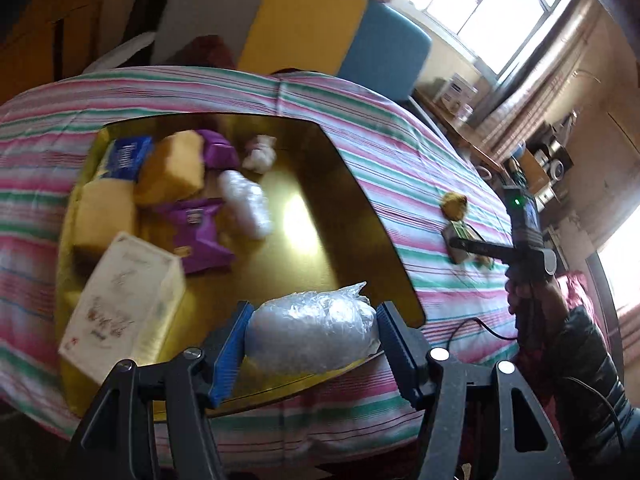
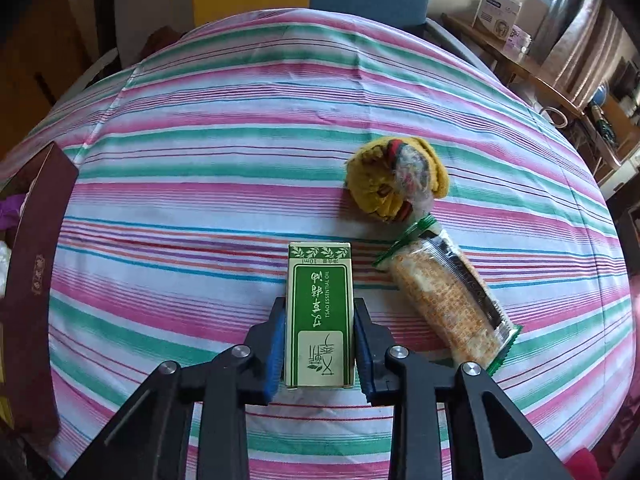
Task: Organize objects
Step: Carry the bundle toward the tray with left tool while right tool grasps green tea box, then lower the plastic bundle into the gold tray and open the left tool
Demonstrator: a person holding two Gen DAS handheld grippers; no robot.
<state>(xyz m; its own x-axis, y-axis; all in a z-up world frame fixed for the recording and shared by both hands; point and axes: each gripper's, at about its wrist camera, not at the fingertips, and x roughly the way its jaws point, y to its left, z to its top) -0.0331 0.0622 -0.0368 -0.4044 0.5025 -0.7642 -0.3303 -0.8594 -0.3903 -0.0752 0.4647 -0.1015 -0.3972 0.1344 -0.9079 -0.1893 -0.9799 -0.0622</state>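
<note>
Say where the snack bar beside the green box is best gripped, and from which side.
Grip the snack bar across its narrow width at mid-length, coming from above. It lies flat and diagonal on the striped cloth, so the hand-held gripper would likely need rolling to square with it. The crimped ends look too thin. The green box lies close on its left.

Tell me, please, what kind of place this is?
Probably a room in a home: a table under a striped cloth, cushioned chairs behind it, a window and a cluttered side desk.
</note>
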